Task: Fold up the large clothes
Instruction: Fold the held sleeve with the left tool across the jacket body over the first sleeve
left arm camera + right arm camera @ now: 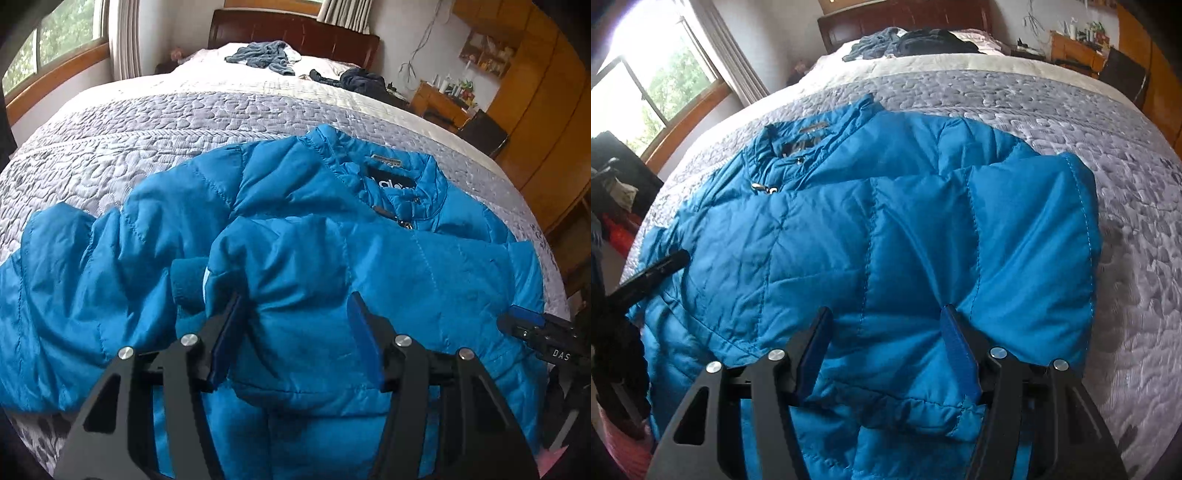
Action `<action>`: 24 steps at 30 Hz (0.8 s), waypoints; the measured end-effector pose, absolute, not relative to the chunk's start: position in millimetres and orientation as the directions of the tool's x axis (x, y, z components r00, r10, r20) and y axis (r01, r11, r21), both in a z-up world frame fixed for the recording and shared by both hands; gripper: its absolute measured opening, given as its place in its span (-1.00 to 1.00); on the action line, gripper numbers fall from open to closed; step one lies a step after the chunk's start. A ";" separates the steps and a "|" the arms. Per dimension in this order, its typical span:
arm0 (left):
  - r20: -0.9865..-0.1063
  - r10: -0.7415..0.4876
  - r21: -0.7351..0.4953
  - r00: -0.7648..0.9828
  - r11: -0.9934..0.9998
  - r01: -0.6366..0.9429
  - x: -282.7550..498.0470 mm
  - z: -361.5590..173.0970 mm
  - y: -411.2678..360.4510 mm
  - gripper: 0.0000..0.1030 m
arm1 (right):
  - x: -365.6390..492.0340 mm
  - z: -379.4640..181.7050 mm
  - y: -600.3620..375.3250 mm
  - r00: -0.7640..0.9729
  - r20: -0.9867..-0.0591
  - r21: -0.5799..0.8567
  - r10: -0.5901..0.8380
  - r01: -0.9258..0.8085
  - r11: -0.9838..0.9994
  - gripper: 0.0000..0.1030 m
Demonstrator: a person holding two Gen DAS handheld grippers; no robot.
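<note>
Well, puffy quilted jkt [871, 236] w/ collar

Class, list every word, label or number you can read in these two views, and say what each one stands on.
"DAS": white letters on the black body of the right gripper, left wrist view.
Black neck label inside the blue jacket: white lettering, partly hidden, not readable.
Small grey tab above it: too small to read.
</note>
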State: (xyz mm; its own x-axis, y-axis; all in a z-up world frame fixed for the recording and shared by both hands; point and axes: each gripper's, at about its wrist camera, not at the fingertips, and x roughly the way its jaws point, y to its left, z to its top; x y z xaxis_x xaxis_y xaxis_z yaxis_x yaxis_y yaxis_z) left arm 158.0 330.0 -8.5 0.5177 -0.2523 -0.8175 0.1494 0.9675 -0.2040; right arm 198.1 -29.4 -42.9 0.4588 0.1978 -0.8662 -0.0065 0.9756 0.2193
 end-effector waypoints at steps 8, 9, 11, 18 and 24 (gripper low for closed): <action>-0.802 -0.304 -0.273 0.513 0.952 0.138 144.4 13.6 349.3 0.13 | 188.5 -26.1 -31.0 0.492 -0.841 0.254 0.224 -0.006 0.967 0.20; -0.795 -0.310 -0.282 0.521 0.950 0.134 140.2 18.4 355.3 0.17 | 186.2 -20.6 -28.6 0.499 -0.833 0.267 0.240 -0.018 0.963 0.20; -0.781 -0.283 -0.263 0.557 0.958 0.117 124.6 32.8 374.5 0.32 | 180.2 -7.7 -20.1 0.508 -0.820 0.279 0.261 -0.043 0.959 0.25; -0.768 -0.160 -0.268 0.620 0.960 -0.083 63.5 52.1 495.7 0.55 | 165.2 16.7 26.4 0.469 -0.807 0.313 0.360 -0.177 0.933 0.53; -0.806 -0.005 -0.280 0.592 0.884 -0.374 15.0 28.4 618.0 0.55 | 161.6 14.7 74.3 0.401 -0.833 0.290 0.381 -0.270 0.918 0.53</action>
